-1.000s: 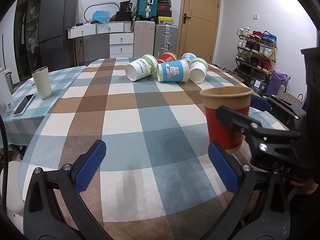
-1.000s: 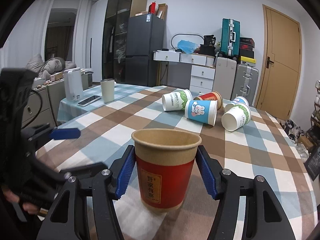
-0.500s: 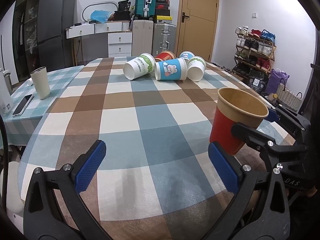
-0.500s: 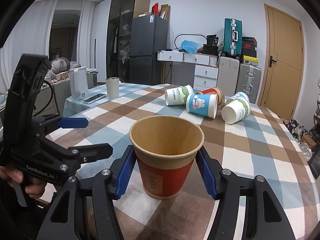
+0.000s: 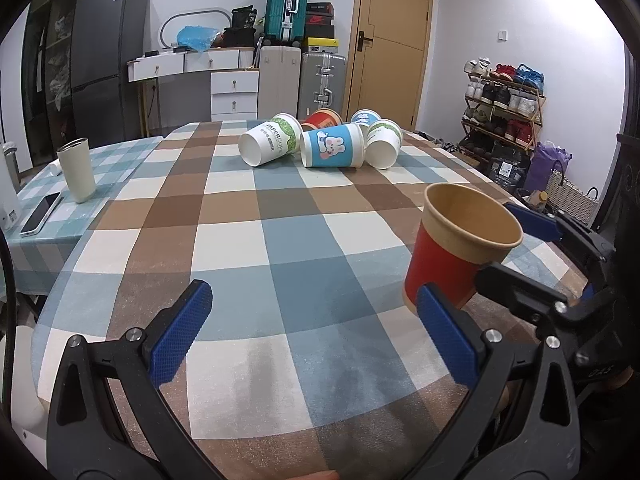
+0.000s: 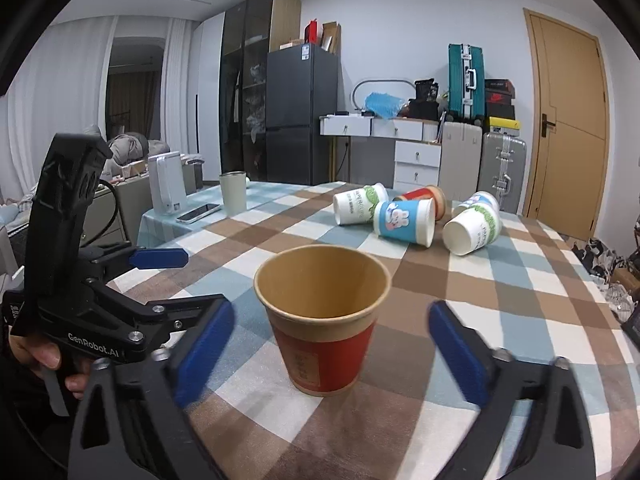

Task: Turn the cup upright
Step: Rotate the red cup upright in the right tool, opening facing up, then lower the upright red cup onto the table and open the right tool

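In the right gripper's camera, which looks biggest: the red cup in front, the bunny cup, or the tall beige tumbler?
1. Red cup, mostly because it's nearest.
2. Bunny cup.
3. Beige tumbler, close to the bunny cup and farther away, so unsure.

The left wrist camera sits low over the near edge of the checked table [image 5: 248, 240] and looks far across it to the door [image 5: 390, 40]. The right wrist camera sits at the right side, very near the red cup [image 6: 324, 320], and looks left and far toward the fridge [image 6: 302, 116]. Both see the red cup [image 5: 460, 248] and the fallen cups [image 5: 320, 142].
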The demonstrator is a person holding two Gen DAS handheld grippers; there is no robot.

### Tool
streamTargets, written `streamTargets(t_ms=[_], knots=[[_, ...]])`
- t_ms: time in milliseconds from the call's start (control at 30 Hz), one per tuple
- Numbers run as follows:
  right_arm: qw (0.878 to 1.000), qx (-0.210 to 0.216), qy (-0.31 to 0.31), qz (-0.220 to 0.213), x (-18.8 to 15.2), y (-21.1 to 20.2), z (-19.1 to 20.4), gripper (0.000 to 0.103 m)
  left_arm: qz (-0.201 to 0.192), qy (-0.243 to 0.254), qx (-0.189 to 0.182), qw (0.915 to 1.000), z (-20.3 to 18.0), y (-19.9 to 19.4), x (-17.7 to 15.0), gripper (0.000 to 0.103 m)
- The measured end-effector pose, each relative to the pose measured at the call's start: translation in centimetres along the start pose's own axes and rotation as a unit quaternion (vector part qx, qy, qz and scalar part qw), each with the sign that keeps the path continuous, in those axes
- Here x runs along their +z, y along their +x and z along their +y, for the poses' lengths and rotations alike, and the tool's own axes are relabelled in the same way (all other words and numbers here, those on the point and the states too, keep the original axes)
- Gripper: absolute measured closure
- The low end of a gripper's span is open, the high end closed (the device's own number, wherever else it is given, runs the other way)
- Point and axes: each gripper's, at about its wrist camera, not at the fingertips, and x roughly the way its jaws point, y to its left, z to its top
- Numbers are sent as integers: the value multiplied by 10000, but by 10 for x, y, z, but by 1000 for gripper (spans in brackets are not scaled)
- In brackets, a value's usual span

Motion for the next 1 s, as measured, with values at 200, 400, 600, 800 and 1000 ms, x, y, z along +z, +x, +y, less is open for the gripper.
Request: streamTargets(t_ms=[200, 400, 600, 800, 1000], knots=[[9996, 126, 235, -63, -4, -10, -11, 0, -158, 104, -86, 9998, -7, -7, -1, 1], [9993, 143, 292, -204, -9, -20, -19, 0, -154, 214, -184, 9995, -16, -8, -5, 1], [9986, 191, 331, -357, -8, -24, -22, 0, -304, 360, -265, 9985, -24, -14, -8, 1], [9985, 153, 340, -394, -10, -24, -24, 0, -346, 353, -295, 9983, -23, -16, -8, 1], [9986, 143, 331, -396, -10, -23, -25, 0, -353, 375, -280, 9983, -23, -16, -8, 1]])
